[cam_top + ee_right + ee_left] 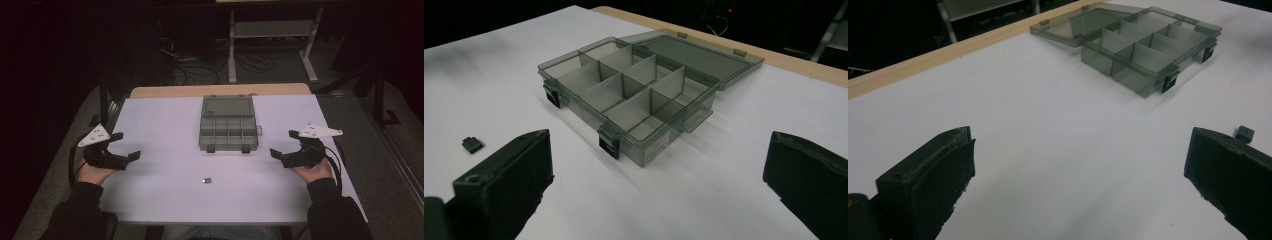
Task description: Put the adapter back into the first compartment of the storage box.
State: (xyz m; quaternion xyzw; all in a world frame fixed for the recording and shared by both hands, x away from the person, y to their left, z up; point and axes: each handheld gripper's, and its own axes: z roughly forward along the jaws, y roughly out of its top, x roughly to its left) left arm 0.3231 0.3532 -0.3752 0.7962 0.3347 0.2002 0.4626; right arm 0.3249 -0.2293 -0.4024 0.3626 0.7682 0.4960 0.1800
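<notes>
Plainly, both sets of jaws stood wide apart and gripped nothing when I looked. In the left gripper view I saw the two black jaws with bare white table (pixel 1048 150) between them, and the small dark part (pixel 1245 133) peeked up just behind the right-hand jaw. In the right gripper view the jaws were spread just as far, and that same small dark part (pixel 472 144) lay on the table just beyond the left-hand jaw, apart from it. From the high view I had the left gripper (pixel 129 146) low over the table's left side and the right gripper (pixel 283 144) low over its right side, each held in a hand (pixel 94 172), the tips turned inward toward each other and well apart. The small dark part (pixel 206 180) sat alone on the white surface between the two grippers, nearer the person's edge, touched by neither. Farther out, the smoky clear organiser box (pixel 228 131) lay near the middle of the table with its lid (pixel 227 106) thrown open flat on the far side. Its divided compartments looked empty in both gripper views, and two dark latches hung on its near wall. A wooden strip (pixel 220 90) edged the far side of the table.
</notes>
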